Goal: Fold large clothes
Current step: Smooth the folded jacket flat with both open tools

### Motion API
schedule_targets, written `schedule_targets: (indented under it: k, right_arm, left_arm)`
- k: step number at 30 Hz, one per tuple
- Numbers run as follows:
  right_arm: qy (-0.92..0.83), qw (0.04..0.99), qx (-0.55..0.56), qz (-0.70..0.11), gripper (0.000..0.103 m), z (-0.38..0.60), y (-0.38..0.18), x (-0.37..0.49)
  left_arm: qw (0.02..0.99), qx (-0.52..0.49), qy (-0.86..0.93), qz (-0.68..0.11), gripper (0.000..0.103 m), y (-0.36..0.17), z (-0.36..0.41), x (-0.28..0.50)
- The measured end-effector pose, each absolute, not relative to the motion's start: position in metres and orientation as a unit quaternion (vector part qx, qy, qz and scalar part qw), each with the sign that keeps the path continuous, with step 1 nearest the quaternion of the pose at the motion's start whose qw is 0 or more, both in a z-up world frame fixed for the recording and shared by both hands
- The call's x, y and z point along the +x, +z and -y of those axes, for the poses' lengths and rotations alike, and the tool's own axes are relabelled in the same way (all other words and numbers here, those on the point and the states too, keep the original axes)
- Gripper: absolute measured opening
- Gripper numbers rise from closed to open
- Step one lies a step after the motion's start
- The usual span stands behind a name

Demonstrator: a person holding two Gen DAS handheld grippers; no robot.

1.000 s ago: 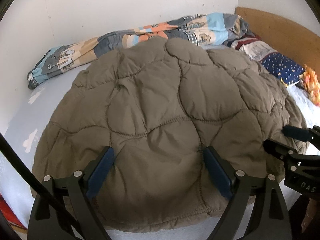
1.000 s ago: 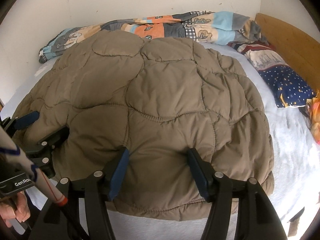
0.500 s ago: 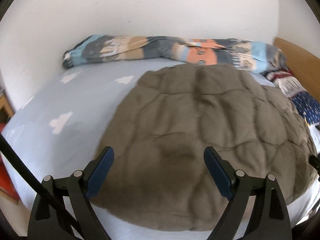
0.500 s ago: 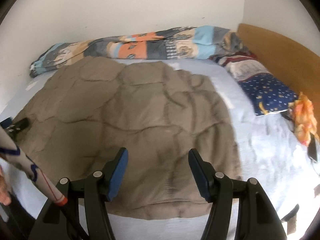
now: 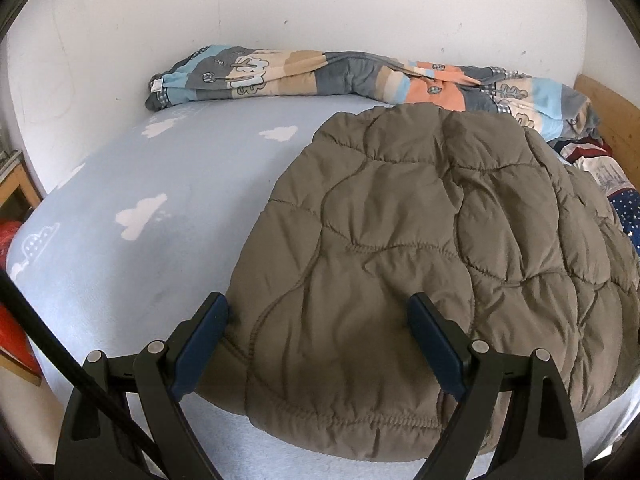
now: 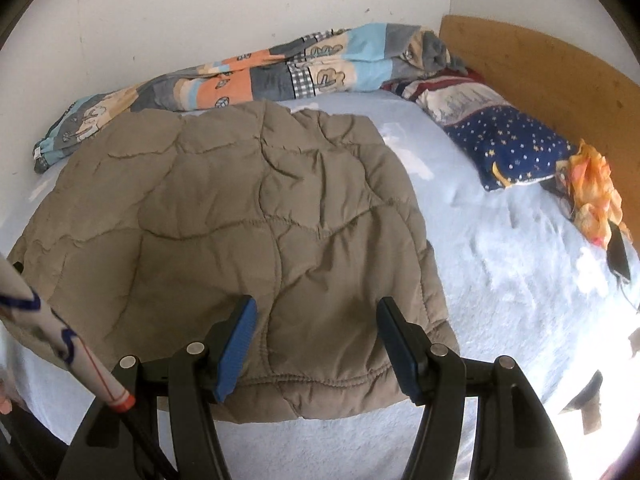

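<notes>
The olive-brown quilted padded jacket (image 5: pixel 432 248) lies spread flat on the pale blue cloud-print bed sheet (image 5: pixel 132 208), its stitched hem at the near edge of the bed. The left gripper (image 5: pixel 318 340) hovers above the jacket's near left corner, blue-padded fingers (image 5: pixel 204 332) apart with nothing clamped. The right gripper (image 6: pixel 316 338) hovers above the near right portion of the hem, fingers (image 6: pixel 236 336) apart, gripping nothing. A rolled multicoloured patchwork blanket (image 6: pixel 248 76) lies along the white wall (image 5: pixel 320 8) behind the jacket. A navy star-print pillow (image 6: pixel 508 148) rests by the wooden headboard (image 6: pixel 540 64).
</notes>
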State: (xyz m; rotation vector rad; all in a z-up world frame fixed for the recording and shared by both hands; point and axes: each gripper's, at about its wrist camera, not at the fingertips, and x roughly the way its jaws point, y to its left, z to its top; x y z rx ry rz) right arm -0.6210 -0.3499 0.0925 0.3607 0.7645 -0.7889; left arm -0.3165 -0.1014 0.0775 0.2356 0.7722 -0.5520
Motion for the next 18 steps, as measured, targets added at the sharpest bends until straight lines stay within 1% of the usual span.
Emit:
schedule_targets:
  k: [12,16,18]
  right_arm:
    - [-0.368,0.833,0.176,-0.373,0.068,0.354,0.084,-0.617]
    - [-0.379,0.832,0.165,-0.369,0.068,0.35,0.09,-0.616]
    - [-0.386,0.836,0.155,-0.359,0.068,0.343,0.102,-0.618]
  left_arm:
    - [0.883,0.119,-0.262,-0.371,0.091,0.074,0.104,-0.315]
    - [0.89,0.116,-0.271,-0.348,0.091,0.088,0.101,-0.327]
    - [0.897,0.121,-0.28,-0.318,0.091,0.106,0.097,-0.344]
